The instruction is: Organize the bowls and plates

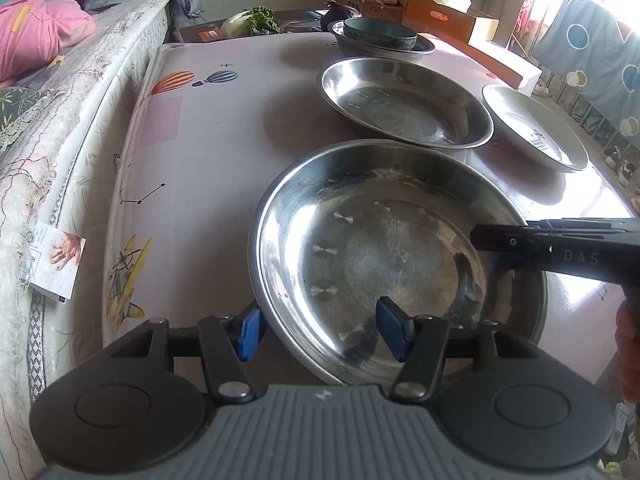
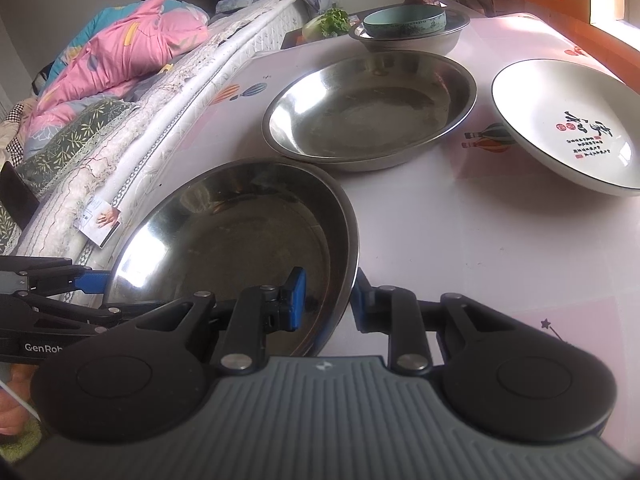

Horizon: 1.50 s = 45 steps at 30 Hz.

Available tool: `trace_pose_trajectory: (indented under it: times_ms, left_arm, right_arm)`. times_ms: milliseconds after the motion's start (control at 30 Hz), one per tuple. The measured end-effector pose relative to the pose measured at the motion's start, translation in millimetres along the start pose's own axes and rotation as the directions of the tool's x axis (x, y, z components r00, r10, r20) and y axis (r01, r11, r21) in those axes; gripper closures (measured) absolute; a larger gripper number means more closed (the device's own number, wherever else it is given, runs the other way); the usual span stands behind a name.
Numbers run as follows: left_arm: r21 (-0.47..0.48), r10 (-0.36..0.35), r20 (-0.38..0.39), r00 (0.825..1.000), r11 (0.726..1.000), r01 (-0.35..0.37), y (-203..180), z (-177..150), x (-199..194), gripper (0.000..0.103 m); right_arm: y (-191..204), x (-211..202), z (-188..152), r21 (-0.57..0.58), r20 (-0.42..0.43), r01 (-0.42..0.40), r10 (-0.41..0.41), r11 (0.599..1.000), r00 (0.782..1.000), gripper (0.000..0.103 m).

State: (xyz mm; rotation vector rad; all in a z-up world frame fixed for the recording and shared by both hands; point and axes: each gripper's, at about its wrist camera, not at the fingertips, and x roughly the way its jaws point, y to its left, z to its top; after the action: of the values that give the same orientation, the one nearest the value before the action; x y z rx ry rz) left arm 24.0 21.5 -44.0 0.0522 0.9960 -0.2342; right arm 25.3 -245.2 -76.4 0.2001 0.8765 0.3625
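A large steel plate point(image 1: 400, 256) lies nearest me on the table; it also shows in the right wrist view point(image 2: 240, 236). My left gripper point(image 1: 320, 332) is open with its blue pads astride the plate's near-left rim. My right gripper point(image 2: 328, 300) is open with its pads astride the near-right rim; its black body shows in the left wrist view point(image 1: 560, 248). A second steel plate point(image 1: 404, 100) point(image 2: 372, 108) lies behind. A white plate with writing point(image 2: 568, 124) point(image 1: 536, 124) lies to the right. A teal bowl point(image 1: 380, 34) point(image 2: 404, 20) sits in a steel basin point(image 1: 424, 48) point(image 2: 408, 42) at the back.
A bed with a lace-edged mattress point(image 1: 60, 128) and pink quilt point(image 2: 132, 48) runs along the table's left side. Greens point(image 1: 256, 20) and cardboard boxes point(image 1: 452, 16) stand behind the table. The table cover point(image 1: 208, 152) has balloon prints.
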Motion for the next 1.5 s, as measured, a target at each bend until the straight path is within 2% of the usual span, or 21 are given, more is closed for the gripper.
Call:
trace_pose_trajectory:
  times_ms: [333,433,700,900,1500]
  left_arm:
    - [-0.032,0.013,-0.006,1.000,0.999,-0.013,7.1,0.3,0.9,0.064]
    - [-0.037,-0.003,-0.007,1.000,0.999,0.002,7.0,-1.7,-3.0,0.067]
    - [-0.041,-0.039,-0.022,0.999,0.998,0.038,3.3,-7.8,-5.2,0.066]
    - [-0.032,-0.030,-0.017,0.999,0.999,0.029,3.6,-4.1,-3.2,0.059]
    - [0.010,0.031,0.010,0.999,0.999,-0.031,-0.5,2.8,7.1,0.054]
  right_arm:
    - [0.0,-2.5,-1.3,-0.014,0.017,0.006,-0.006,1.000,1.000,0.081]
    - [-0.6,-2.7,-1.4,-0.022,0.020,0.015,-0.014,1.000,1.000,0.082]
    - [-5.9,-2.9,-1.6,-0.008,0.022,0.016,-0.016,1.000,1.000,0.082]
    - [-8.0,-4.3,-3.4,0.008,0.016,0.016,-0.017,1.000,1.000,0.080]
    - [-4.6,0.9,-5.1,-0.007,0.053,0.035,-0.035,0.999,0.998,0.083]
